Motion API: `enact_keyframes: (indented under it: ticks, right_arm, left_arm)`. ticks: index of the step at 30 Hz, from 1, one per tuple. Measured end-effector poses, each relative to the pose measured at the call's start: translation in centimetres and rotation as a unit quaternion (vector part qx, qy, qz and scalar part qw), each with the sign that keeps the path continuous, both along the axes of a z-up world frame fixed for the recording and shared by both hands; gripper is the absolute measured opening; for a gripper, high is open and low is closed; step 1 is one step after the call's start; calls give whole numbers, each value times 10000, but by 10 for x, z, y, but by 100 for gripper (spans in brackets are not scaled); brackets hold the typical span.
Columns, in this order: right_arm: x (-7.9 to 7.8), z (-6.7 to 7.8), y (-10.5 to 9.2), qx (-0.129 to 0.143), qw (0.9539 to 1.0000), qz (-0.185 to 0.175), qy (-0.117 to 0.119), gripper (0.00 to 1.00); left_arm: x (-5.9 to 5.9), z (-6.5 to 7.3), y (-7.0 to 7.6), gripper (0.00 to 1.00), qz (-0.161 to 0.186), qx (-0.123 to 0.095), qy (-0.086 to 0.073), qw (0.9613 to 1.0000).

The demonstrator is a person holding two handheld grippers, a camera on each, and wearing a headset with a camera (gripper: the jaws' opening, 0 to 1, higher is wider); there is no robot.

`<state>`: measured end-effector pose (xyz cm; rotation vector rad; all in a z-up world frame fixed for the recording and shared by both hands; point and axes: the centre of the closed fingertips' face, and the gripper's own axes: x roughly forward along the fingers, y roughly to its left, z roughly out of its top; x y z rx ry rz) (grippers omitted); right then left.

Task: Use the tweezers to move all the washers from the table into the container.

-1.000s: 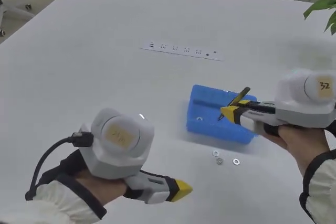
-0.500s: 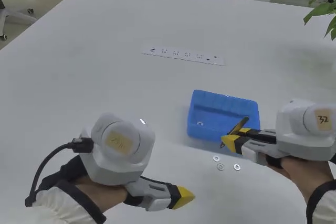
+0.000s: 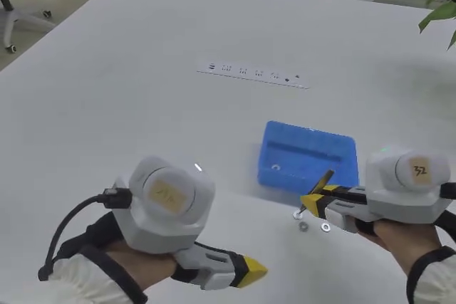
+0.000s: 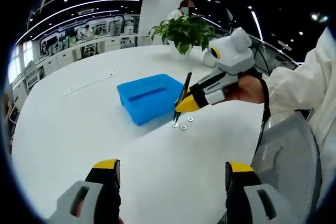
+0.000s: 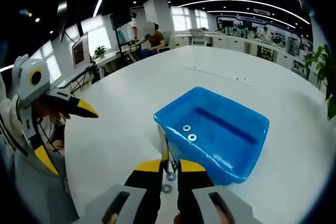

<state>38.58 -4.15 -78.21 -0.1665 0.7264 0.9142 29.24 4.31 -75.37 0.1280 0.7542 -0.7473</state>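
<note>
My right gripper [image 3: 312, 203] pinches the tweezers [image 3: 319, 189] over the washers [image 3: 304, 226]; a skidding tip could flick one away. The left gripper [image 4: 173, 171] gapes, empty.

container [image 3: 335, 149]: glossy blue plastic | washers [image 3: 325, 227]: shiny metal | table [image 3: 142, 90]: matt white

The white table [image 3: 128, 55] carries a blue container [image 3: 311, 133], three small washers [image 3: 325, 228] just beside its near wall, and a flat strip [image 3: 253, 75] farther back.
</note>
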Motion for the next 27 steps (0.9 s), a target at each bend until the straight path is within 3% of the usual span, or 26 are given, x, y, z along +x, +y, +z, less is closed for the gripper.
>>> enact_keyframes:
  ticks: [17,27]
  right_arm:
    - [1,-7,-3,40,9999,-110,76,6]
    - [-1,-7,-6,-71,9999,-74,27,5]
  left_arm:
    - [-1,-2,0,83,-18,42,-2,10000]
    - [-2,0,-1,83,-29,28,-28,10000]
